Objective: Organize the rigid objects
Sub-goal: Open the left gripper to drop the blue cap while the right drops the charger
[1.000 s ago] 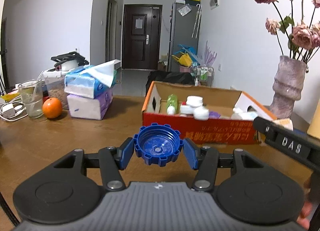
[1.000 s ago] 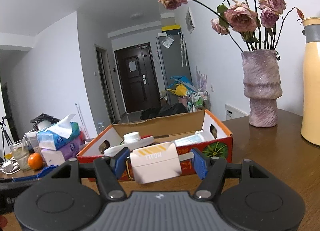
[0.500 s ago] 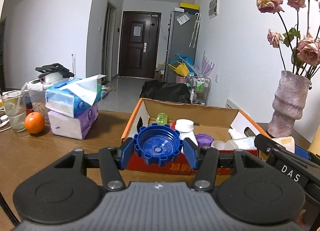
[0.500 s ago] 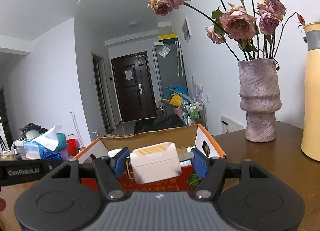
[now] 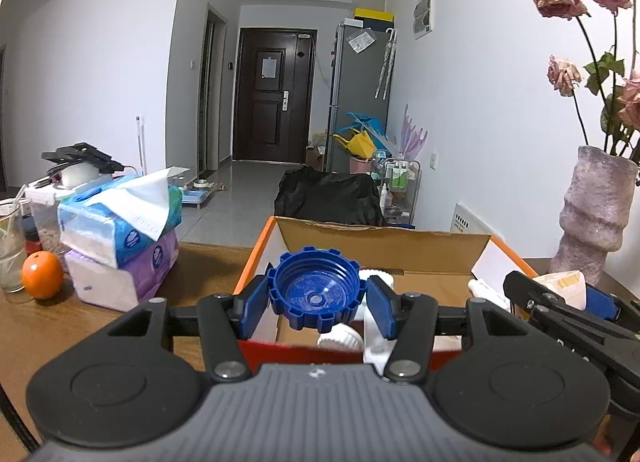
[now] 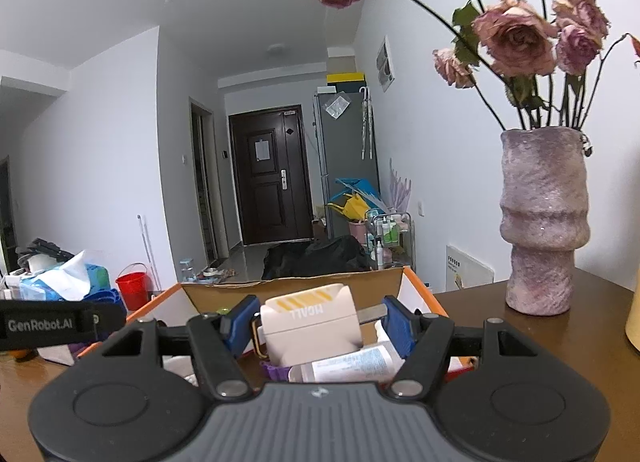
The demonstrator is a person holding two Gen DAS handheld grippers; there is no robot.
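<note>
A wooden table [image 5: 208,262] carries the whole scene, and on it sits the open cardboard box [image 5: 384,240] with orange edges and a red front, which by the look of it serves as the collecting place for the loose items. Inside the box lie white caps, a tube [image 6: 352,362] and a small purple piece, partly hidden behind the tools. To the left of the box stands a stack of tissue packs [image 5: 120,230] with an orange [image 5: 42,280] beside it; to the right stands a rough mauve vase [image 6: 542,222] of dried roses, well apart from the box. The left gripper [image 5: 318,300] has its blue pads pressed on both sides of a blue ridged cap [image 5: 314,288], held open side toward the camera, above the box's near wall. The right gripper [image 6: 318,320] holds a white carton with yellow stripes [image 6: 308,326] between its jaws, likewise poised over the box interior; the carton seems clamped, though its right side meets the pad through a thin flat piece. The step in hand appears to be the carry-and-drop of both items. The next move likely calls for lowering each item into a free spot among the contents, then opening the jaws without knocking the tube or the caps.
</note>
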